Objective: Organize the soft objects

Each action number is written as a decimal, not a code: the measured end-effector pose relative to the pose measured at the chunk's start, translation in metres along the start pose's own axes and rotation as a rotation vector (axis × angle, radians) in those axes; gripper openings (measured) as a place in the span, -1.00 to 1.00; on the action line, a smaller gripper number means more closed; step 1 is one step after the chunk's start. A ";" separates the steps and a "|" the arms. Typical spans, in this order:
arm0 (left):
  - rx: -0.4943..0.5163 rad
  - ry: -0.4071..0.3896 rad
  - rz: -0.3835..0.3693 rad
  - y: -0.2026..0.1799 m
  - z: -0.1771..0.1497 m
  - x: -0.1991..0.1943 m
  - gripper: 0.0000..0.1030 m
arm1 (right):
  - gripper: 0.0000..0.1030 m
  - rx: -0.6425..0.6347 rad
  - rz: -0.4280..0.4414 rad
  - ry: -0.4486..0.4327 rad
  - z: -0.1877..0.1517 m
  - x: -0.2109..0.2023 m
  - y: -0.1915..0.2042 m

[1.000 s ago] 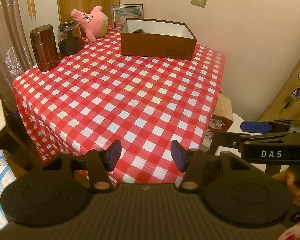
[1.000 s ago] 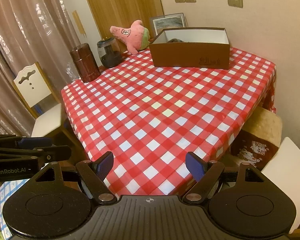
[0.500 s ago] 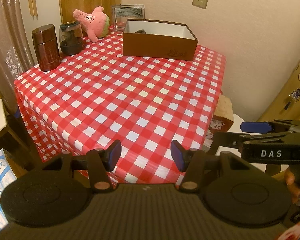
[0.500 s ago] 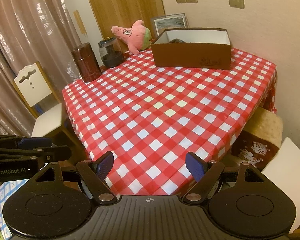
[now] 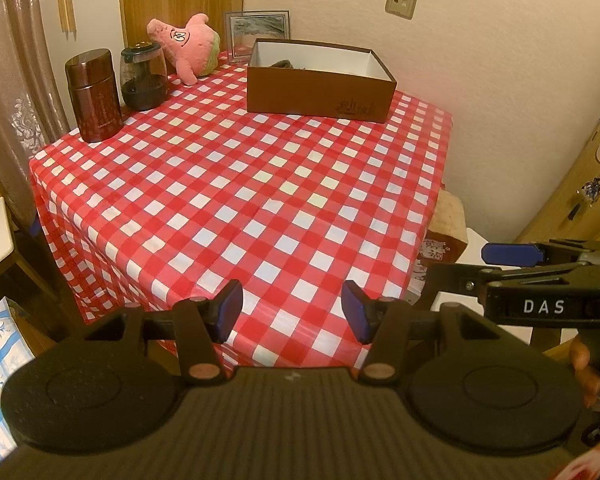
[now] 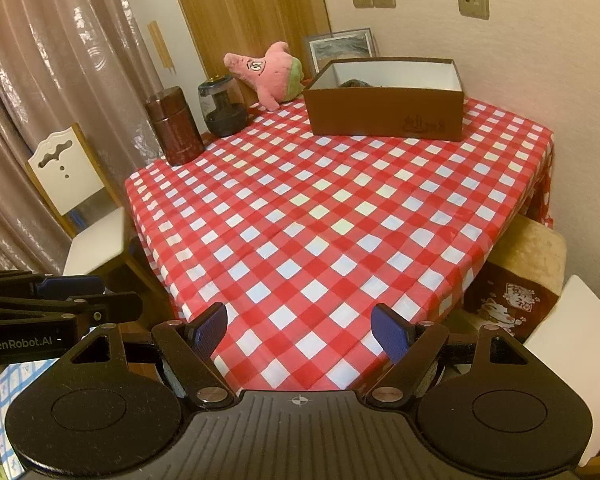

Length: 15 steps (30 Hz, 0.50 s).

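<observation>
A pink star-shaped plush toy (image 5: 188,46) lies at the far left corner of the red-checked table (image 5: 240,184); it also shows in the right wrist view (image 6: 270,72). A brown open box (image 5: 320,80) stands at the back, with something dark just visible inside; the box shows in the right wrist view too (image 6: 384,104). My left gripper (image 5: 292,312) is open and empty over the table's near edge. My right gripper (image 6: 300,332) is open and empty, also at the near edge. Each gripper shows from the side in the other's view.
A brown canister (image 5: 94,96) and a dark glass jar (image 5: 144,78) stand at the table's left back. A picture frame (image 5: 258,34) leans on the wall. A white chair (image 6: 80,200) stands left of the table, a cushioned stool (image 6: 520,280) right.
Both grippers have drawn back and risen slightly, so the table looks a little farther away. Jaws stay open.
</observation>
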State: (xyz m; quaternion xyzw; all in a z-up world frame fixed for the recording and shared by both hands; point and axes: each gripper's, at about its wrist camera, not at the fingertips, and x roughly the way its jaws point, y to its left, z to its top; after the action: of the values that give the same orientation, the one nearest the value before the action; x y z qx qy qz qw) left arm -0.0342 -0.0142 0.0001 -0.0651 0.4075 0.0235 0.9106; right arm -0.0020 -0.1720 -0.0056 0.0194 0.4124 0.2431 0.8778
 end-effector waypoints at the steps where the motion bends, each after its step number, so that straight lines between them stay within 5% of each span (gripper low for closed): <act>1: 0.001 0.000 0.000 0.000 0.000 0.000 0.01 | 0.53 -0.001 0.000 0.000 0.000 0.000 0.000; 15: 0.000 -0.002 -0.001 0.002 0.001 0.000 0.01 | 0.53 -0.001 0.000 -0.001 0.000 0.000 0.001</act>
State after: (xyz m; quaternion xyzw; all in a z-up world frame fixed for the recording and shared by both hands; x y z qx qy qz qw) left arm -0.0336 -0.0124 0.0006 -0.0653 0.4065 0.0231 0.9110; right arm -0.0020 -0.1710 -0.0057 0.0191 0.4119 0.2431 0.8780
